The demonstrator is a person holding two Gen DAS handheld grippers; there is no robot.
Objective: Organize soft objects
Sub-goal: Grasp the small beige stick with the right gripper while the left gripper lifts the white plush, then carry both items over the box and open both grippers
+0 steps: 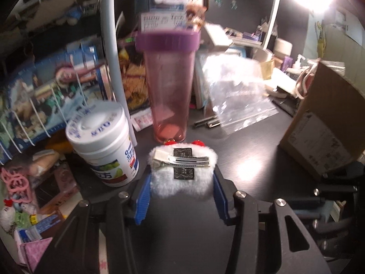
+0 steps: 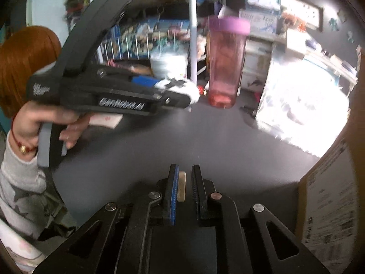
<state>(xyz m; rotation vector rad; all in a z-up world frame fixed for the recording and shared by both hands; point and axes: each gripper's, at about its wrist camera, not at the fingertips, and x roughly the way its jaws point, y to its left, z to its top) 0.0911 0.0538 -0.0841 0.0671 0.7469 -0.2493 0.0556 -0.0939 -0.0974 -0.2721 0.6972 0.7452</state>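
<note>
Both of your grippers are closed: your left gripper (image 1: pixel 182 190) clamps the white fluffy hair clip (image 1: pixel 183 173) above the dark desk (image 1: pixel 251 141) before the pink tumbler (image 1: pixel 168 91), while your right gripper (image 2: pixel 184 188) pinches a small beige piece (image 2: pixel 182 186).

"GenRobot.AI" on left gripper (image 2: pixel 180 91) body

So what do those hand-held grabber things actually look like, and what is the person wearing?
Each gripper is a black frame with silver bolts and two fingers faced with ribbed blue pads. The left gripper has a grey-edged pistol handle and white lettering on its side. The person's left hand comes out of a grey star-print sleeve, with a red cord bracelet.
</note>
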